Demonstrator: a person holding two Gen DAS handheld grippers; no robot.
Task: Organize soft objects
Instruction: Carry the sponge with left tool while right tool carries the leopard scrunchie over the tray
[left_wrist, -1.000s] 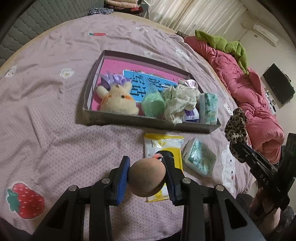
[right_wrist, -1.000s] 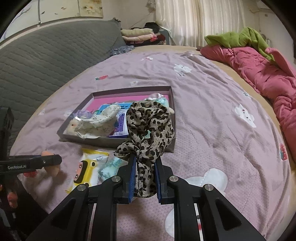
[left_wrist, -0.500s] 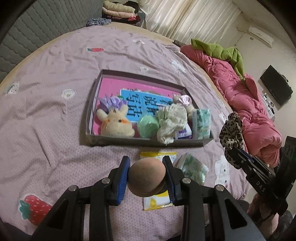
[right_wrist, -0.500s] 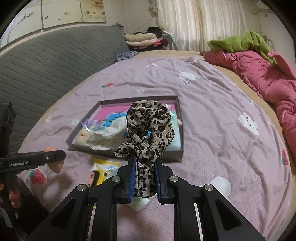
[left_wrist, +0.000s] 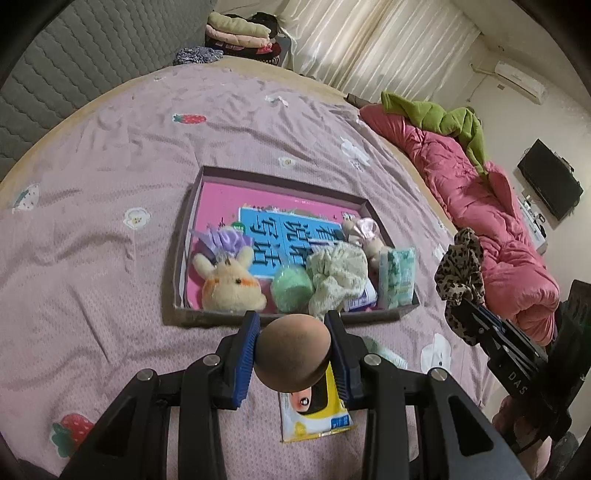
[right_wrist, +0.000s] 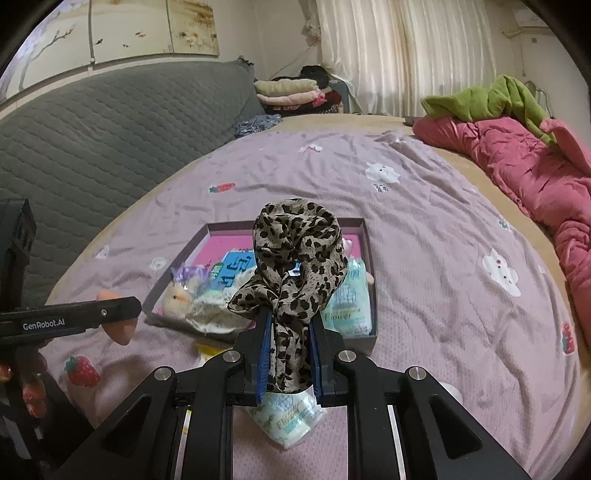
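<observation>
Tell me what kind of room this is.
Most likely a bedroom: a wide bed with a quilted grey headboard, a bunched pink duvet along its edge, and curtains behind.
</observation>
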